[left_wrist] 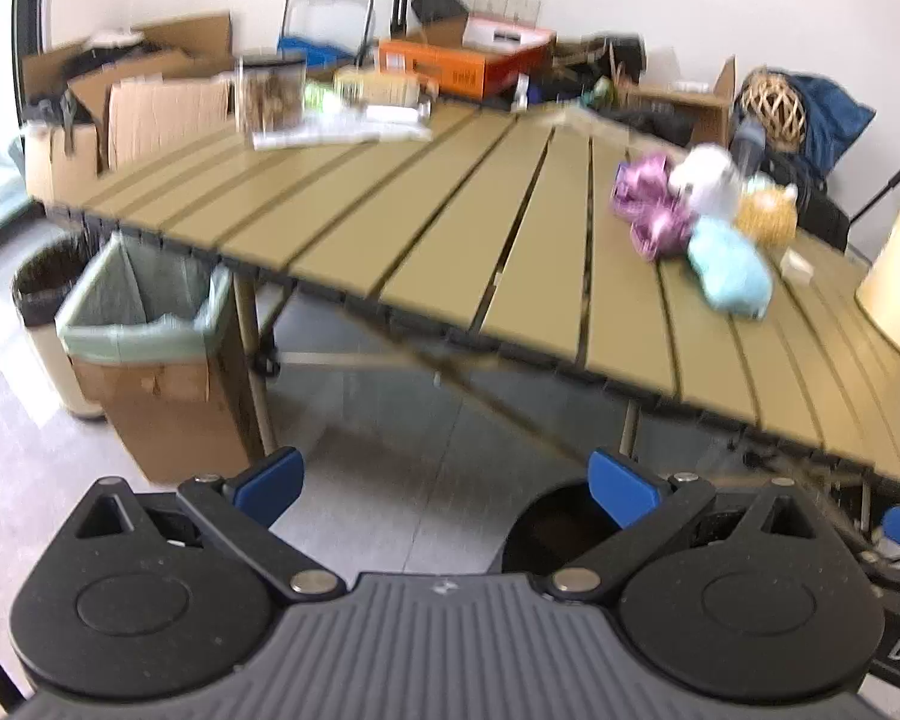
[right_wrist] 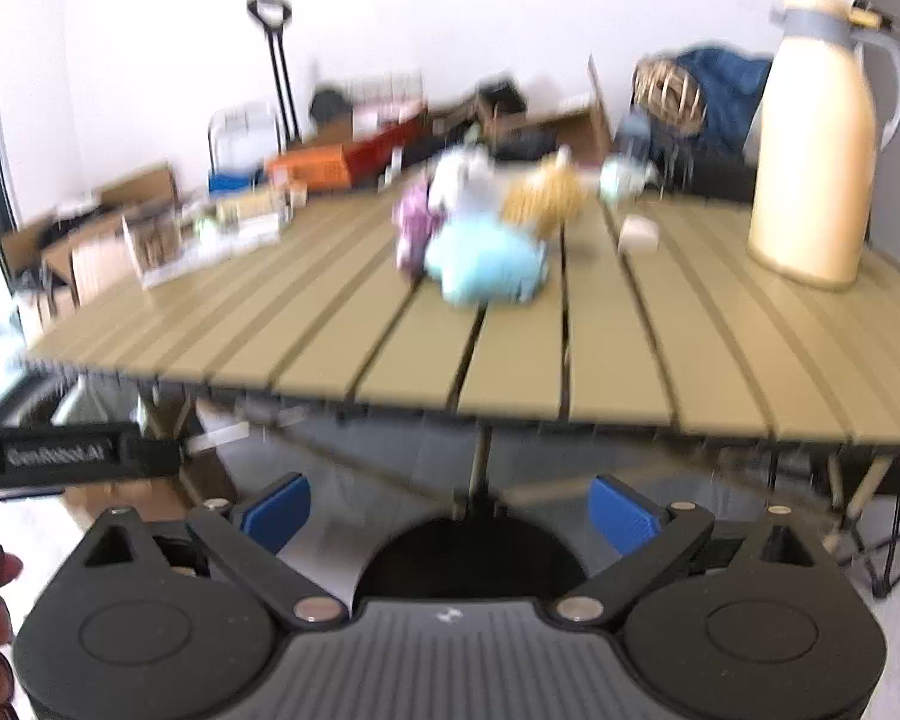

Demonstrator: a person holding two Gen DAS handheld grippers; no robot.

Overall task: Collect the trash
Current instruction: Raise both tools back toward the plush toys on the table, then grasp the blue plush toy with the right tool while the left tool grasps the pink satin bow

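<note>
Currently both my tongs, left [left_wrist: 444, 480] and right [right_wrist: 447, 507], spread apart, empty, off near edge of surface [right_wrist: 510, 372]. Crumpled trash cluster [right_wrist: 480, 234] mid-surface, well apart from lined bin [left_wrist: 144, 324] at left end. Views blurred. Risks: closing on several wads at once, knocking thermos [right_wrist: 813, 150] beside cluster, dropping on carry.

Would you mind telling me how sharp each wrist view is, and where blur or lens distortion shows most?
Left wrist view: the left gripper is crisp, while the pile of crumpled trash and the far clutter are smeared; the slatted table bows with fisheye curvature. Right wrist view: blurrier overall, the trash pile streaked and the cream jug soft, though the right gripper stays sharp.
</note>
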